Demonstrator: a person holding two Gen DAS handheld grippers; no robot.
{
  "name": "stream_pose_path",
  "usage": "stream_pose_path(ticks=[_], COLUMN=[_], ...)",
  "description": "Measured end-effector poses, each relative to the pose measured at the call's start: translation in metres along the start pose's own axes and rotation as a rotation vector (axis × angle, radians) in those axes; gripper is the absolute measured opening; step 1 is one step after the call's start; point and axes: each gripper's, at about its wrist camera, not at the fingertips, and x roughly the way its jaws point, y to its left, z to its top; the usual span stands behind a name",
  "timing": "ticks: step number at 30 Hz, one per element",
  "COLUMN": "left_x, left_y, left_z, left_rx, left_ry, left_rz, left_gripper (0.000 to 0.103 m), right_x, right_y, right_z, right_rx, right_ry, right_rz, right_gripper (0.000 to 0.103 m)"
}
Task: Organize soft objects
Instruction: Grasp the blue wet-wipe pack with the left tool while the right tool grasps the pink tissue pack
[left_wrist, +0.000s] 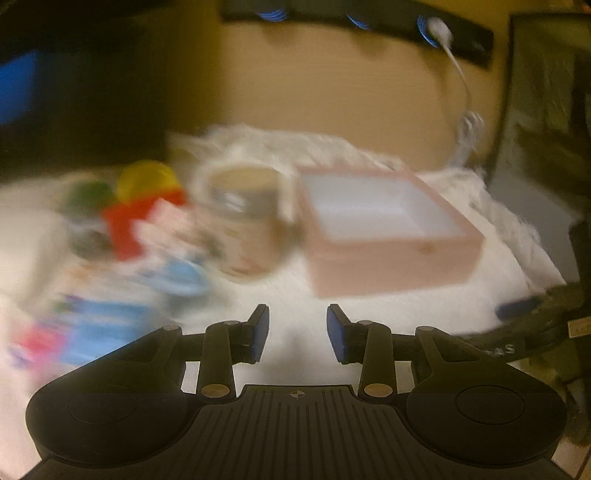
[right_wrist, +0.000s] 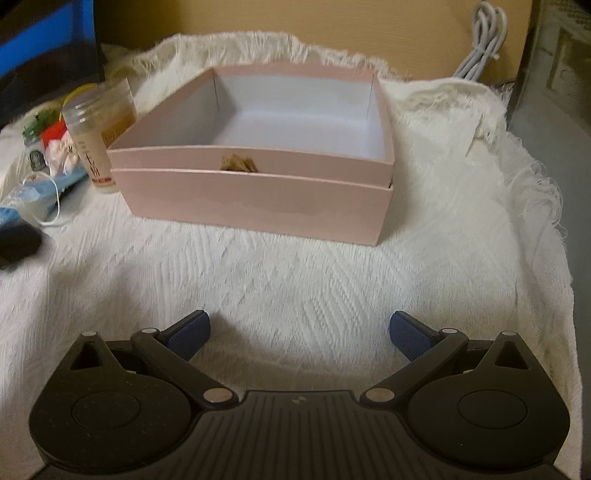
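pink cardboard, the box (right_wrist: 255, 199) sits empty on the white cloth (right_wrist: 295, 280) over the bench, and the pile of soft packets (right_wrist: 55, 184) lies just left of the box beside a plastic cup (right_wrist: 92, 147). both our left gripper (left_wrist: 297, 328) and right gripper (right_wrist: 299, 332) hang released, holding nothing, short of the box. we judge nothing is sorted yet; next the left gripper must reach left of the box and pinch one packet.

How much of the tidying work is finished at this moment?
Nothing looks done: the pink box shows only bare white interior. Nothing is in hand either; the left tongs and right tongs are open and hold nothing. The pile of items beside the box on the white cloth remains to sort.
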Motion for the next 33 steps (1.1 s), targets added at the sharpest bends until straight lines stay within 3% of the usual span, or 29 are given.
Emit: stream_pose_path(ticks=[3,6,8,10,14,18,20,22,23,25,28,33], left_x=[-0.02,-0.015,-0.003,0.006,0.02,0.037,0.043,0.049,0.049,0.047,0.046,0.073], left_y=[0.041,0.088,0.117,0.13,0.127,0.118,0.104,0.092,0.088,0.088,0.095,0.115], left_z=[0.007,0.011,0.013,0.012,0.02,0.028,0.025,0.022,0.02,0.019,0.02,0.017], left_rx=[0.004,-0.068,-0.166,-0.221,-0.171,-0.105,-0.001,0.099,0.133,0.142,0.161,0.093], left_ry=[-0.016,0.059,0.146,0.18,0.169,0.181,0.19,0.191,0.192,0.181,0.174,0.285], left_rz=[0.09,0.165,0.152,0.1,0.102,0.05,0.055,0.044,0.034,0.035,0.133,0.111], left_gripper=[0.039,0.039,0.039,0.039,0.039,0.039,0.046,0.064,0.066,0.067,0.068,0.068], right_x=[0.001,0.0,-0.008,-0.02,-0.048,-0.063,-0.067,-0.069,-0.07,-0.073,-0.075,-0.071], right_y=[0.004,0.01,0.015,0.025,0.057,0.081,0.089,0.094,0.095,0.096,0.097,0.097], right_z=[0.004,0.01,0.015,0.021,0.031,0.035,0.033,0.032,0.031,0.028,0.026,0.026], right_rx=[-0.006,-0.011,0.047,0.077,0.02,-0.052,-0.074,-0.085,-0.087,-0.087,-0.069,-0.059], right_ry=[0.028,0.034,0.005,-0.036,-0.148,-0.197,-0.202,-0.195,-0.191,-0.184,-0.196,-0.187], right_rz=[0.004,0.024,0.063,0.104,0.091,0.08,0.084,0.099,0.109,0.117,0.084,0.085], right_gripper=[0.103,0.1,0.097,0.097,0.097,0.097,0.097,0.097,0.097,0.097,0.097,0.097])
